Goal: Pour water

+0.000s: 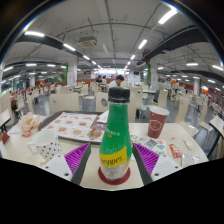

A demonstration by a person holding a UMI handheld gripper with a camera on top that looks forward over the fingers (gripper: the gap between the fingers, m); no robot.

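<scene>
Glossy green plastic bottle on a smooth pale table

The bottle [116, 140] looks like clear green plastic with a shiny skin, a dark smooth cap and a glossy printed label. To its right, the red cup [157, 121] looks like matt paper. The table [60, 160] top is smooth, pale and faintly sheened. The finger pads [77, 155] show a ridged magenta surface. Far left, crumpled wrappers [30, 124] look papery.
</scene>
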